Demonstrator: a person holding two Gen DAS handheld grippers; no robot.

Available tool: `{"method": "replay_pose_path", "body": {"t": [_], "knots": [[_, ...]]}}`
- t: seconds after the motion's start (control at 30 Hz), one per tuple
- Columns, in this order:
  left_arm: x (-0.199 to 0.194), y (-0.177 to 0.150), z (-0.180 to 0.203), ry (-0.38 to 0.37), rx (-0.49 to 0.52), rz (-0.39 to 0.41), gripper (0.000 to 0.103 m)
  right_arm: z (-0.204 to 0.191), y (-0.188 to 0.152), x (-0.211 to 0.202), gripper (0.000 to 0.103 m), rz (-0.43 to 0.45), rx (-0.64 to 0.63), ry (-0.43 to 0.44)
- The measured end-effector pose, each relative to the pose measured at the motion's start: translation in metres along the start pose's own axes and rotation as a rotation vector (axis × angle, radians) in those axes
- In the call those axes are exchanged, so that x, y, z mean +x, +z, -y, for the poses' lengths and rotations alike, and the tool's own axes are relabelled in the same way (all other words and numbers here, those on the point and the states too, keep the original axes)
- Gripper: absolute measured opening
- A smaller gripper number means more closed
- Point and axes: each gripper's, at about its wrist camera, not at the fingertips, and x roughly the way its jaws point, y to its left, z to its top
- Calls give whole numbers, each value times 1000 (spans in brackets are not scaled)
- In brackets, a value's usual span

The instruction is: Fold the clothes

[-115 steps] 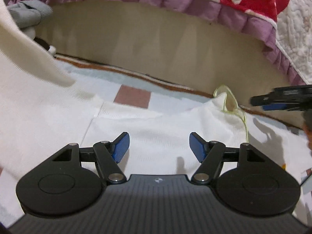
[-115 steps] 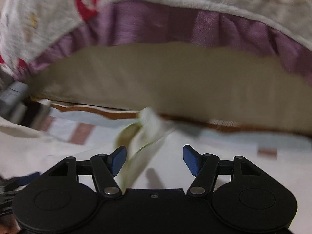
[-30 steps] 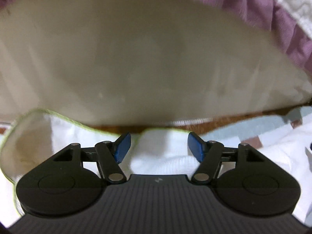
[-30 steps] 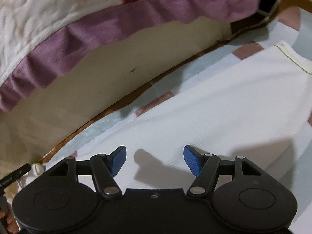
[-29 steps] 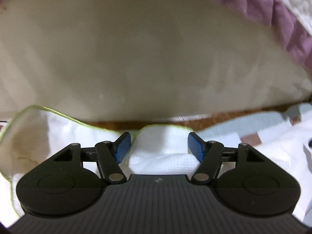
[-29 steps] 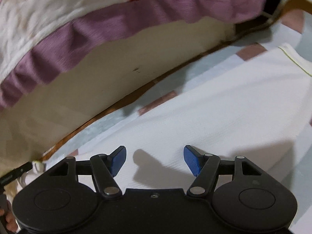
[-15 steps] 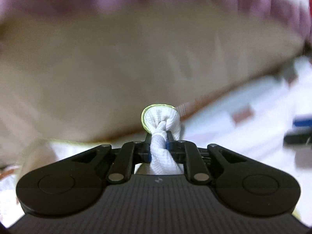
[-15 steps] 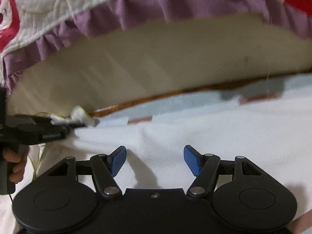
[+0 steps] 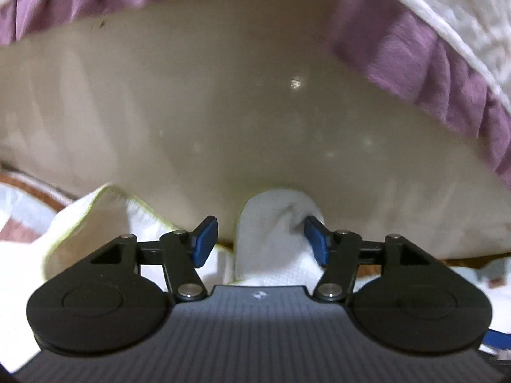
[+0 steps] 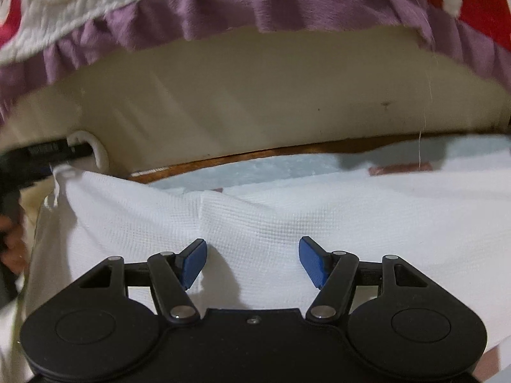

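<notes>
The left gripper (image 9: 261, 239) is gaping around a bunched fold of the white shirt (image 9: 274, 239); the right gripper (image 10: 252, 261) is hovering open over it.

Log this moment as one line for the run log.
task: fold clothes | left gripper: open, bunched fold of white garment between jaws | right gripper: open over garment, nothing held | backdrop: purple-frilled quilt

Both views low, close, sharing garment (image 9: 271, 242) (image 10: 287, 220).

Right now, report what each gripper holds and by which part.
Nothing is held. The left gripper is open around a bunched fold of the white garment; the right gripper is open above it.
</notes>
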Motion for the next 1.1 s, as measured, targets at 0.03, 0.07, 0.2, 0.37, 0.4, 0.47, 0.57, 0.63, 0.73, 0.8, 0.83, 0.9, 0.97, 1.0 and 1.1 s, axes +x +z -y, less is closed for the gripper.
{"method": "replay_pose_path", "body": {"t": [0.03, 0.07, 0.2, 0.37, 0.4, 0.47, 0.57, 0.63, 0.73, 0.8, 0.83, 0.9, 0.97, 1.0, 1.1], "knots": [[-12, 1, -6, -40, 3, -3, 59, -5, -1, 0, 69, 0, -34, -22], [-28, 1, -13, -73, 18, 11, 60, -11, -2, 0, 69, -3, -69, -46], [-85, -5, -57, -46, 86, 58, 76, -26, -2, -3, 70, -12, -127, -94], [-90, -13, -140, 199, 139, -44, 76, -37, -2, -9, 70, 13, -113, 2], [-88, -15, -154, 218, 133, -61, 76, -38, -3, -9, 70, 10, -105, 30], [-83, -20, -182, 259, 120, -91, 76, -41, -5, -8, 70, 3, -89, 86], [-66, -14, -194, 264, 136, -86, 75, -44, -10, -3, 71, -22, -75, 123], [-73, -12, -193, 144, 165, -66, 76, -49, -14, -3, 73, -13, -112, 104], [-60, -10, -174, 59, 246, -98, 79, -54, -16, 0, 77, -10, -162, 86], [-43, -13, -167, 61, 261, -139, 79, -58, -18, 1, 81, -9, -192, 74], [-35, -17, -166, 52, 249, -159, 79, -60, -19, 2, 81, -8, -209, 67], [-36, -22, -163, -13, 208, -160, 67, -65, -20, 2, 82, -8, -242, 54], [-37, -20, -154, 60, 236, -135, 2, -66, -22, 2, 82, -6, -263, 47], [-41, -14, -153, 91, 204, -128, 1, -66, -22, 2, 82, -4, -264, 49], [-53, 6, -147, 221, 147, -40, 1, -64, -23, 1, 84, 6, -258, 75]]}}
